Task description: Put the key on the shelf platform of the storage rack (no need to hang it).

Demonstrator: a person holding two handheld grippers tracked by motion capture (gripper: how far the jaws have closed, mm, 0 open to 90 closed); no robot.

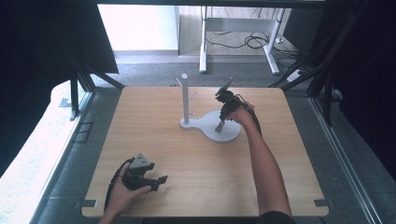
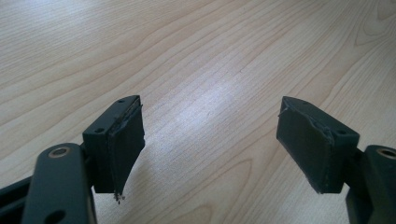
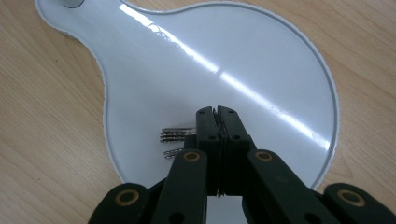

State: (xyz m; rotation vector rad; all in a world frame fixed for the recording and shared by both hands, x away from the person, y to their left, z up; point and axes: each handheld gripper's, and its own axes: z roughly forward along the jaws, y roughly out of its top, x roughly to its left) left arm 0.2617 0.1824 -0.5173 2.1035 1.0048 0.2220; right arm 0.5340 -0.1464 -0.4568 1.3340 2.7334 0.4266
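Idle left gripper [image 1: 156, 181] near the worktop's front edge; keys at the white stand.

Resting in the person's hand by the front-left part of the wooden table [image 1: 149, 121], it has its jaws spread wide over bare wood. Toward the back, the right gripper [image 3: 217, 117] has its jaws pressed together over the round dish of the white stand [image 3: 261, 60], with keys [image 3: 176, 135] poking out beside them, apparently gripped. Whether they are being lifted or set down cannot be told; the stand's post [image 1: 185, 95] looks bare, so hanging seems left.

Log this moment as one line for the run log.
left gripper: open, over bare table | right gripper: shut on keys, over white stand base
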